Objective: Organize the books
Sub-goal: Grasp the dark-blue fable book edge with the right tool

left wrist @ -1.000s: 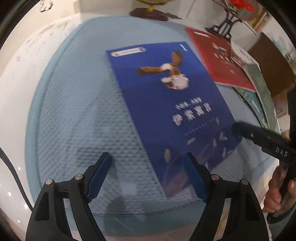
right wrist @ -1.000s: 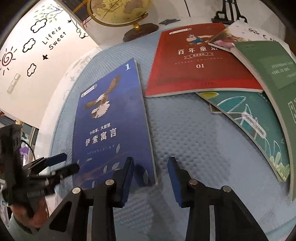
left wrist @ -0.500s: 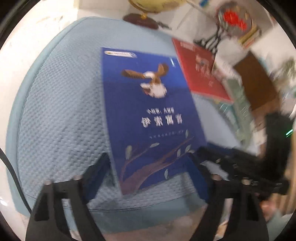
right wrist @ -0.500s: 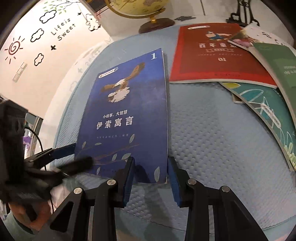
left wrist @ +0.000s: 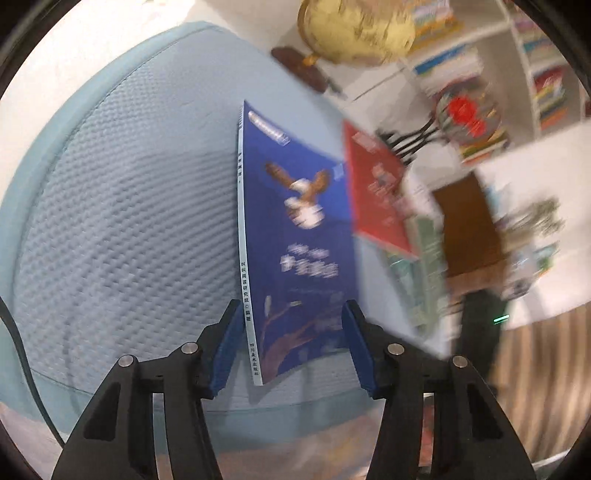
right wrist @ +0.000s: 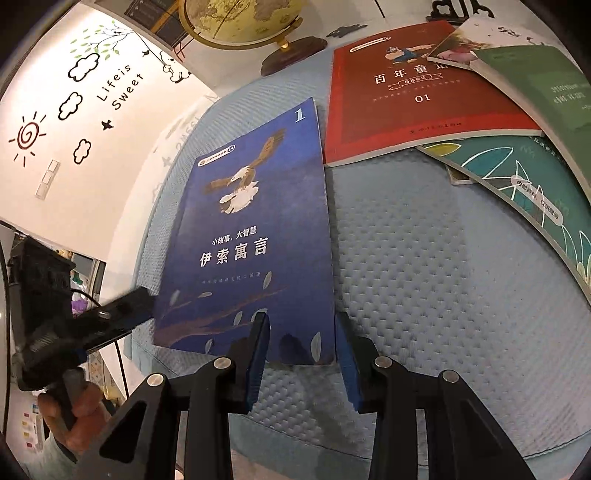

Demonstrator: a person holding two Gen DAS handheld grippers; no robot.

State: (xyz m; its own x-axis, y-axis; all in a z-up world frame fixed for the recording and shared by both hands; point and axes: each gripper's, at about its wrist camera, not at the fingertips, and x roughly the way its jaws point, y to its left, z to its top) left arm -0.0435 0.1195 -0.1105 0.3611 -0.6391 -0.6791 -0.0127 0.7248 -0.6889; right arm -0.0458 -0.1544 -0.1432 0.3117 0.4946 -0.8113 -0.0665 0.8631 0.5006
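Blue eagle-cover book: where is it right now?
In the right wrist view the blue book lies on the pale blue quilted mat, left of the red book and below the globe, its near edge between the right gripper fingers.

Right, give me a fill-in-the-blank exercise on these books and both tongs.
1. The book between both tongs has a ____ cover.
2. The number in that cover's top corner is ____.
3. The red book lies right beside the blue one, and behind both stands a ____ on a dark base.
4. The left tongs are closing around the book's ____ end.

Missing words: blue; 1; globe; lower
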